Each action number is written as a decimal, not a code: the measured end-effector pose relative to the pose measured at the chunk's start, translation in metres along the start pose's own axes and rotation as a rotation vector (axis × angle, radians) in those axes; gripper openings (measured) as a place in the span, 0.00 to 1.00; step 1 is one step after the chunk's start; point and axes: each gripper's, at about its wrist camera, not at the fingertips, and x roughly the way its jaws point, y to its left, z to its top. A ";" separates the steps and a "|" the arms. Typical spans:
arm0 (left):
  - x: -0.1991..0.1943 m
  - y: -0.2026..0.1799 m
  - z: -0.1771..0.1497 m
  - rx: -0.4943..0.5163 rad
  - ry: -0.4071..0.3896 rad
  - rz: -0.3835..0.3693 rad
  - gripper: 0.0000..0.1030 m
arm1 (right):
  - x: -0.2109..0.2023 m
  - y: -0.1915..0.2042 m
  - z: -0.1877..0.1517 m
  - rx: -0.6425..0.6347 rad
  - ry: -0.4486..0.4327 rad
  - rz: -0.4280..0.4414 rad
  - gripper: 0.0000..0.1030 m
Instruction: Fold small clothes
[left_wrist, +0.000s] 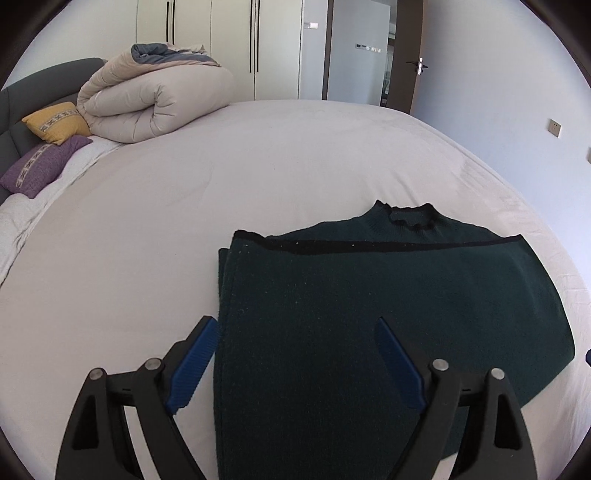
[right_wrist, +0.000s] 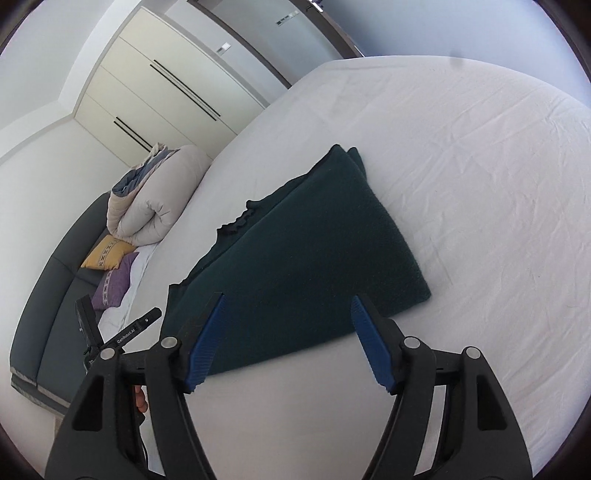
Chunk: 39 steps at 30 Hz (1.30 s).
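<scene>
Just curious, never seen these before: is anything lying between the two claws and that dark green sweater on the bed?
Nothing visible. Both the left claw and right claw hang open right over the sweater.

The left claw (left_wrist: 295, 328) is tilted downward above the near part of the dark green sweater (left_wrist: 369, 314), its blue pads spread wide, one over the sweater's left edge and the other over its middle, with nothing pinched between them. The right claw (right_wrist: 288, 314) also slants down toward the sweater (right_wrist: 295, 266), hovering over the near hem with its pads parted and empty. Beside the sweater's left side in the right wrist view, the black frame of the left claw (right_wrist: 110, 332) shows, with fingers (right_wrist: 141, 397) of the person's hand beneath it.
</scene>
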 end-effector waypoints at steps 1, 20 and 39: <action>-0.008 -0.001 -0.001 0.009 -0.008 0.008 0.85 | -0.004 0.004 -0.002 -0.005 0.001 0.010 0.67; -0.005 0.061 -0.058 -0.172 0.139 -0.046 0.85 | -0.048 0.056 -0.031 -0.111 0.042 0.079 0.67; 0.063 0.101 -0.046 -0.508 0.392 -0.531 0.57 | 0.054 0.135 -0.007 -0.180 0.246 0.265 0.67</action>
